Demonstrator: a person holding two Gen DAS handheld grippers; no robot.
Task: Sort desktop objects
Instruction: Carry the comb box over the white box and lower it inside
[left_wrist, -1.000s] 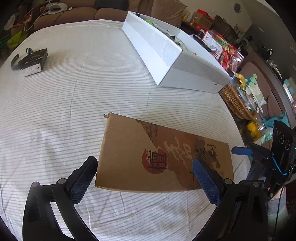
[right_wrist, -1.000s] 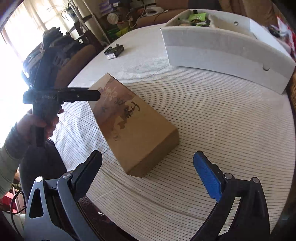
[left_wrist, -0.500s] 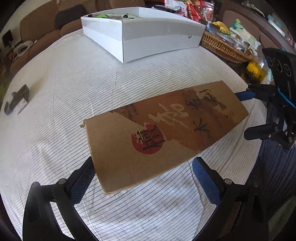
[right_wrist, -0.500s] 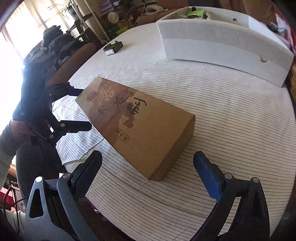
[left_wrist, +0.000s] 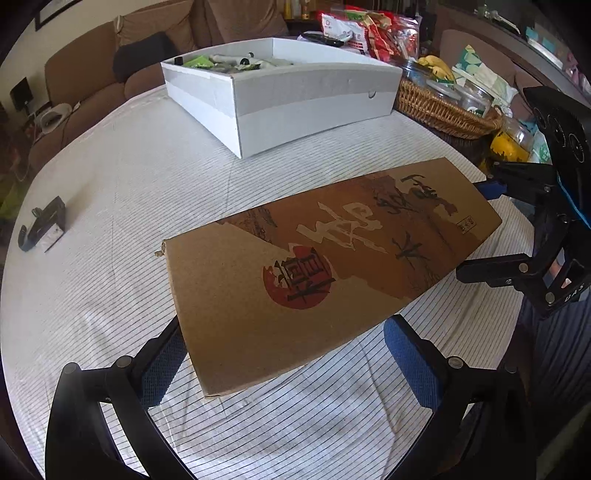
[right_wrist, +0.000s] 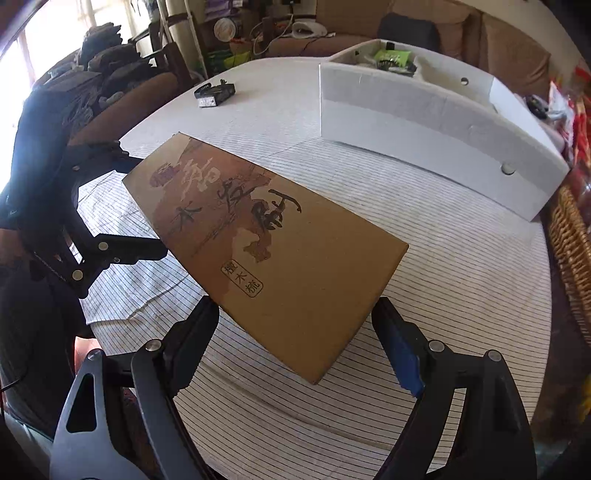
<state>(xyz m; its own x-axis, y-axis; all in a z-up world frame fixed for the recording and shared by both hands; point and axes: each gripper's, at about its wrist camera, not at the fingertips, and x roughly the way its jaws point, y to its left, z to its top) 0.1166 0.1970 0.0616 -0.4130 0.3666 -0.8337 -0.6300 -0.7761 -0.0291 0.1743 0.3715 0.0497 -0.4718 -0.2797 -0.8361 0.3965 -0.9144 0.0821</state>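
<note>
Down along the left wrist view, a long brown cardboard box (left_wrist: 332, 266) lies flat on the white striped tablecloth (left_wrist: 122, 184), its near end reaching in between the two fingers of the left gripper (left_wrist: 282, 354); the left-hand blue pad (left_wrist: 162, 363) sits right at the box's edge, though I cannot tell whether it touches, while the other pad stands clear of the cardboard, so the jaws are spread wide and grip nothing. At the box's far end the right gripper (left_wrist: 476, 230) comes in from the right edge of the frame, one black finger on each side of that end. Beyond the box stands an open white box (left_wrist: 280, 107) with small items inside, and a small black object (left_wrist: 46, 227) lies well apart near the left edge of the cloth; a wicker basket (left_wrist: 443, 107) sits just past the table on the right. From the right wrist view, the same cardboard box (right_wrist: 266, 243) runs away from the camera toward the upper left, its near end between the right gripper (right_wrist: 295, 339) fingers; those jaws are closing around it, yet a gap shows at the blue pad (right_wrist: 404, 363) on the right. The left gripper (right_wrist: 140, 206) brackets the far end, the white box (right_wrist: 424, 122) stands behind on the right, and the black object (right_wrist: 214, 92) lies far back on the cloth
</note>
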